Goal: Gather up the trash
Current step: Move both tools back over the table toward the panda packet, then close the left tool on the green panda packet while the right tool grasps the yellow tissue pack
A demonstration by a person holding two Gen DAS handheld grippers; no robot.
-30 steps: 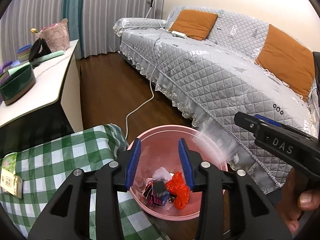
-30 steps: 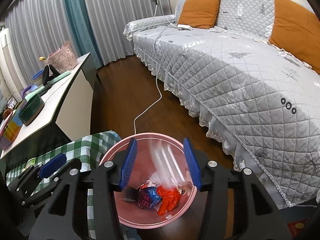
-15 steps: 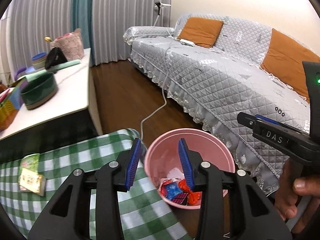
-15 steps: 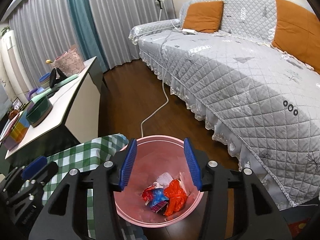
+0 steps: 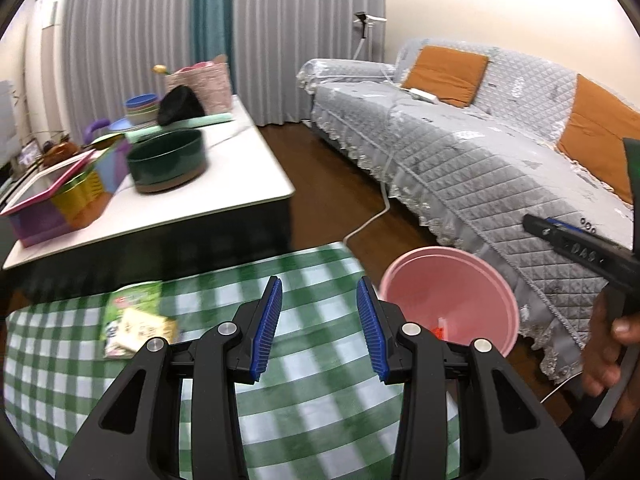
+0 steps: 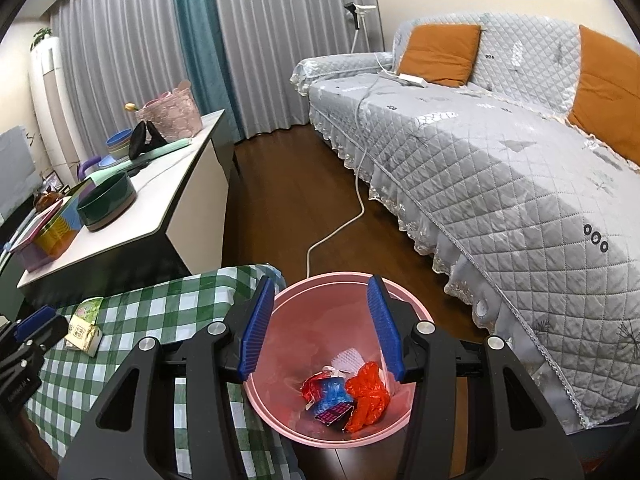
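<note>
A pink bin (image 6: 280, 416) stands on the floor beside the green checked table (image 6: 168, 308). It holds red, blue and white wrappers (image 6: 348, 388). My right gripper (image 6: 320, 334) is open and empty above the bin. My left gripper (image 5: 319, 326) is open and empty over the checked table (image 5: 320, 412), left of the bin (image 5: 452, 276). A green and cream packet (image 5: 134, 322) lies on the cloth to the left of the left gripper; it also shows in the right wrist view (image 6: 85, 328). The right gripper's side (image 5: 576, 246) shows at the right edge of the left wrist view.
A white sideboard (image 6: 176, 196) behind the table carries a dark green bowl (image 6: 106, 200), a coloured box (image 5: 60, 204) and a pink basket (image 6: 170, 118). A grey quilted sofa (image 6: 500, 160) with orange cushions fills the right. A white cable (image 6: 340, 224) runs across the wooden floor.
My left gripper has swung left, from above the bin to over the checked cloth. A clear wrapper that was falling from the right gripper is gone from between its fingers.
</note>
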